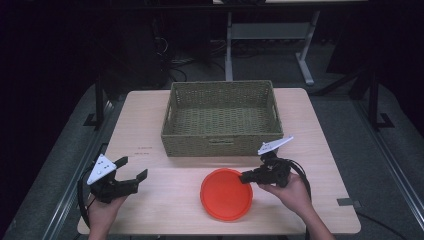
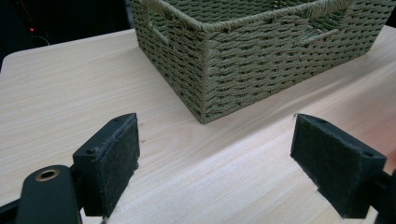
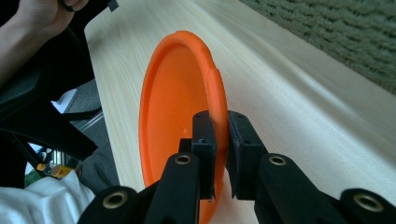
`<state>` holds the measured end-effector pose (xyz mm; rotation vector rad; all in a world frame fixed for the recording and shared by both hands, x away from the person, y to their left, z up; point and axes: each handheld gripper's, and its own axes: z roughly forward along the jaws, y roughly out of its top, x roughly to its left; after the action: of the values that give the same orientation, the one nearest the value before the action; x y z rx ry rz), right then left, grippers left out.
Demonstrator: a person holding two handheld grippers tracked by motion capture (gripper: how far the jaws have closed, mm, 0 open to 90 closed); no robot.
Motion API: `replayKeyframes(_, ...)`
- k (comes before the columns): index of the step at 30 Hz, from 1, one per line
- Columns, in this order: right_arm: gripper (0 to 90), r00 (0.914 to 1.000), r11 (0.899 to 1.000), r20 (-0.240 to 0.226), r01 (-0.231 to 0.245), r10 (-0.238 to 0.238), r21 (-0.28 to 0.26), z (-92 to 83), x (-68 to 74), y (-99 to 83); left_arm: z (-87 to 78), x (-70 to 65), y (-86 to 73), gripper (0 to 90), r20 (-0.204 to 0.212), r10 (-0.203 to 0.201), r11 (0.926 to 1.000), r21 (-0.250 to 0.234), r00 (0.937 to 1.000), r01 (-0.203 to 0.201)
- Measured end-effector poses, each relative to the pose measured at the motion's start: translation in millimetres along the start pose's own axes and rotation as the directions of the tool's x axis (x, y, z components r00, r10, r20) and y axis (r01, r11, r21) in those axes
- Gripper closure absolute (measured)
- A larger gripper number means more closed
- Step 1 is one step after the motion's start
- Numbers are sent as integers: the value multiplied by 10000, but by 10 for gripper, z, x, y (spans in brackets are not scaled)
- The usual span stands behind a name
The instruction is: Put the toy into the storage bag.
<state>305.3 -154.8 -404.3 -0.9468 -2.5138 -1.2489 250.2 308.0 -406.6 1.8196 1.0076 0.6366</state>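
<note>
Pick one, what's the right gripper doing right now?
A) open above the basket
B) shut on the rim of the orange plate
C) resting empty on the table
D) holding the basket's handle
B: in the right gripper view the right gripper has its two black jaws pinched on the rim of the orange plate; the high view shows it at the plate's right edge, in front of the basket.

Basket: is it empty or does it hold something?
Empty. The high view shows the basket with bare woven floor; the orange plate lies outside on the table.
</note>
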Motion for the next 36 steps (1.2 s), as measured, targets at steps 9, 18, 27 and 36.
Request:
replayKeyframes(9,822,9998,9989,175,81,-73,-451,-323,-9,131,-9,6,-1,150,-14,-48,10000,-33,10000,48)
replayKeyframes(18,822,9982,9975,601,101,-59,-704,-626,-35,276,0,-2,-6,151,6,-77,10000,26,10000,77)
replayKeyframes(27,821,9965,9941,826,221,-133,-1066,-830,-39,457,-3,1,-10,151,9,-83,10000,1,10000,83)
replayKeyframes(36,821,9953,9937,948,292,-189,-1082,-916,-60,605,-17,6,-9,151,-28,-130,9999,-87,9999,130)
